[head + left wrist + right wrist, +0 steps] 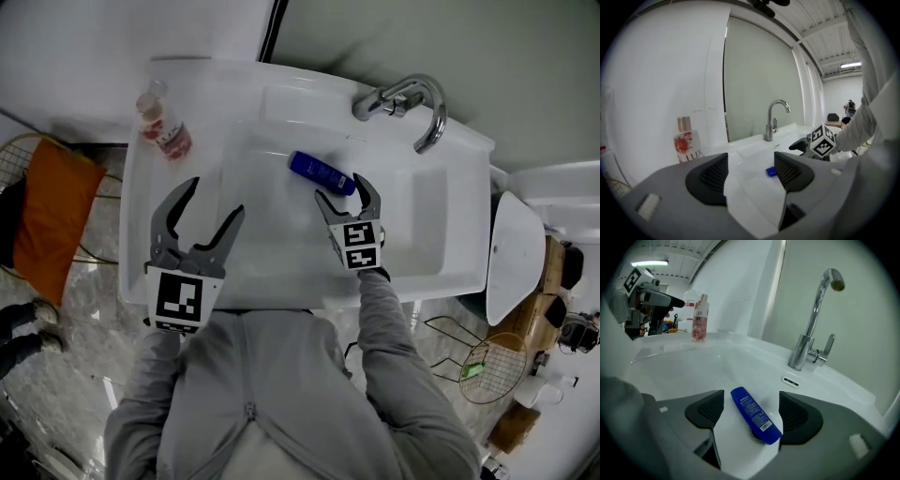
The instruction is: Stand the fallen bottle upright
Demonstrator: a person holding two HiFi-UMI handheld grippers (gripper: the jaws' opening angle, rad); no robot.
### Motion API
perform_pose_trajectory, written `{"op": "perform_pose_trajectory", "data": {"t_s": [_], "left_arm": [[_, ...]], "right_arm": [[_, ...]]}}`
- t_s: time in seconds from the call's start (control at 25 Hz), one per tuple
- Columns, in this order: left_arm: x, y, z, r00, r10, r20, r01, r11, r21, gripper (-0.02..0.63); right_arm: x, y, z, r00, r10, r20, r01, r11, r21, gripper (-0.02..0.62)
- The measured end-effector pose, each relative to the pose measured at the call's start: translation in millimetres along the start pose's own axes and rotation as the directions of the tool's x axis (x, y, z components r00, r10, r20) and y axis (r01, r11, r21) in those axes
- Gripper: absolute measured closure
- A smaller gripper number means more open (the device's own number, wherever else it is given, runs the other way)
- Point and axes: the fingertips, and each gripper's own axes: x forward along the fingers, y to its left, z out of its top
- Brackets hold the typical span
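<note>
A blue bottle (322, 172) lies on its side in the white sink basin (281, 253), below the faucet. In the right gripper view the blue bottle (754, 414) rests over the drain, between the two jaws but touching neither. My right gripper (342, 187) is open, its fingers reaching either side of the bottle's near end. My left gripper (216, 199) is open and empty, over the basin's left side. In the left gripper view only the end of the blue bottle (771, 171) shows, beyond the jaws.
A clear bottle with a pink flower label (164, 127) stands upright on the sink's left ledge. The chrome faucet (412, 103) rises at the back right. An orange cloth on a wire basket (56, 220) sits left of the sink; another wire basket (487, 366) stands at right.
</note>
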Motion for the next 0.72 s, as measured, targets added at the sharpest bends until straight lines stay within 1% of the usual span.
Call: {"op": "perform_pose_trajectory", "data": {"t_s": [0.16,0.36,0.52,0.64,0.72], "left_arm": [[1,6,-5,0.999,0.029,-0.014,-0.029,0.999,-0.015,0.268],[1,12,-10,0.997,0.072,-0.025,-0.073,0.997,-0.035,0.268],[-2,18,-13,0.994,0.107,-0.035,-0.108,0.993,-0.047,0.268],[-8,24,-19,0.988,0.142,-0.066,-0.147,0.986,-0.075,0.267],[-12,29,-22,0.984,0.165,-0.068,-0.17,0.983,-0.071,0.268]], "right_arm": [[23,5,-14,0.995,0.049,-0.083,-0.055,0.996,-0.065,0.247],[52,7,-42,0.976,0.095,-0.198,-0.122,0.984,-0.128,0.247],[66,5,-53,0.96,0.113,-0.255,-0.157,0.975,-0.158,0.247],[74,6,-59,0.949,0.131,-0.288,-0.186,0.967,-0.175,0.249],[79,6,-63,0.942,0.141,-0.306,-0.204,0.962,-0.182,0.249]]}}
